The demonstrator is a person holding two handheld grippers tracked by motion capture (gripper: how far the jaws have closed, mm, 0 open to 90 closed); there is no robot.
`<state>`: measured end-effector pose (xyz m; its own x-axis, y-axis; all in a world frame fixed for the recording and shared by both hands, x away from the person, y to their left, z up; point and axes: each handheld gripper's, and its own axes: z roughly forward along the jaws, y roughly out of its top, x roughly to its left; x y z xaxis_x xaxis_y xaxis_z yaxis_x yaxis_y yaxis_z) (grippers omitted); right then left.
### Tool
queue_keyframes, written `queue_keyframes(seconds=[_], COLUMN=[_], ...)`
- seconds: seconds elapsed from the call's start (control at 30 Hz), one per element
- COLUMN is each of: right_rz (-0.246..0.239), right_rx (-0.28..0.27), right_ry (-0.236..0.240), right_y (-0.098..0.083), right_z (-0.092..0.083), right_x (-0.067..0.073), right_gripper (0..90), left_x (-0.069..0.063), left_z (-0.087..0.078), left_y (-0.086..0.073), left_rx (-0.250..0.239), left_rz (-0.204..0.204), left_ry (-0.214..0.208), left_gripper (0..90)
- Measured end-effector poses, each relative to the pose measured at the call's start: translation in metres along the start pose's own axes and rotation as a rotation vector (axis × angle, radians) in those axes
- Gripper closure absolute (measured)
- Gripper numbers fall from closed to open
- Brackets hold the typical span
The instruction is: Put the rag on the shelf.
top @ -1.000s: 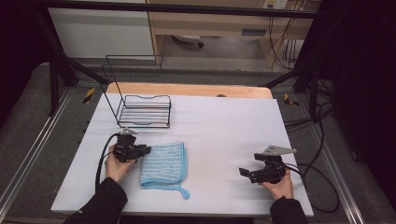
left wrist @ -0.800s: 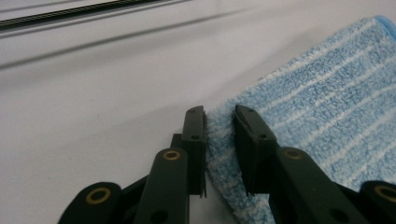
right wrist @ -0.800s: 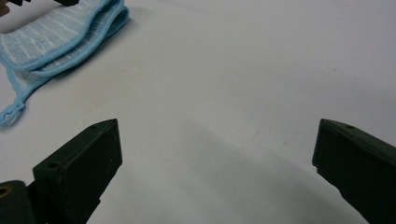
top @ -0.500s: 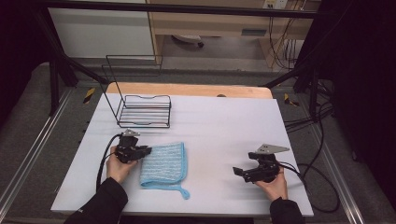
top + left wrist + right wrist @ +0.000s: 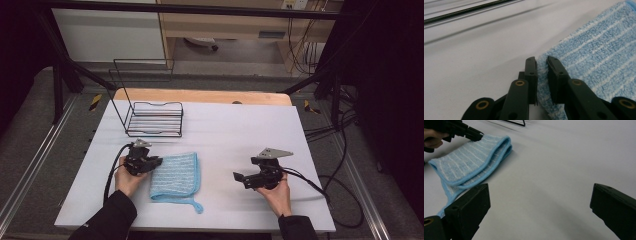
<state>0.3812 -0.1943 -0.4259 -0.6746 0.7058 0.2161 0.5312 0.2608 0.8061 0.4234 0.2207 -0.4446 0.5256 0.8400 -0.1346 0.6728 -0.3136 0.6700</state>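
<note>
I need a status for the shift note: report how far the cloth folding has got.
Done: the blue cloth lies folded over on the table. In hand: the left gripper has just been closing and pinches its edge. Left: the right gripper is open, apart from the cloth.

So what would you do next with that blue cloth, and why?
Probably bring the right gripper over to the blue cloth's free edge: its jaws stand wide open above bare table, while the left gripper already pinches the cloth's near corner.

Left gripper [image 5: 150,162]: black body, black cable looping behind it. Jaws black, brass-coloured rivets at links. Right gripper [image 5: 245,178]: black, grey three-cornered plate on top, cable trailing behind. Both sleeves black.
</note>
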Motion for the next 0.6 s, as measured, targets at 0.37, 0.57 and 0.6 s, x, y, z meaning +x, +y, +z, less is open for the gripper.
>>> queue_keyframes(seconds=[0.37, 0.57, 0.6], right_rz=[0.004, 0.003, 0.001], right_rx=[0.011, 0.047, 0.05], right_ry=[0.019, 0.05, 0.054], right_y=[0.024, 0.042, 0.044], right_z=[0.031, 0.066, 0.071], right_x=[0.02, 0.034, 0.036], right_gripper=[5.2, 8.3, 8.9], left_x=[-0.001, -0.001, -0.001], left_z=[0.0, 0.0, 0.0], left_y=[0.0, 0.0, 0.0], left_rx=[0.002, 0.001, 0.001], left_rz=[0.027, 0.028, 0.028], left_ry=[0.011, 0.01, 0.01], left_gripper=[77.8, 77.8, 77.8])
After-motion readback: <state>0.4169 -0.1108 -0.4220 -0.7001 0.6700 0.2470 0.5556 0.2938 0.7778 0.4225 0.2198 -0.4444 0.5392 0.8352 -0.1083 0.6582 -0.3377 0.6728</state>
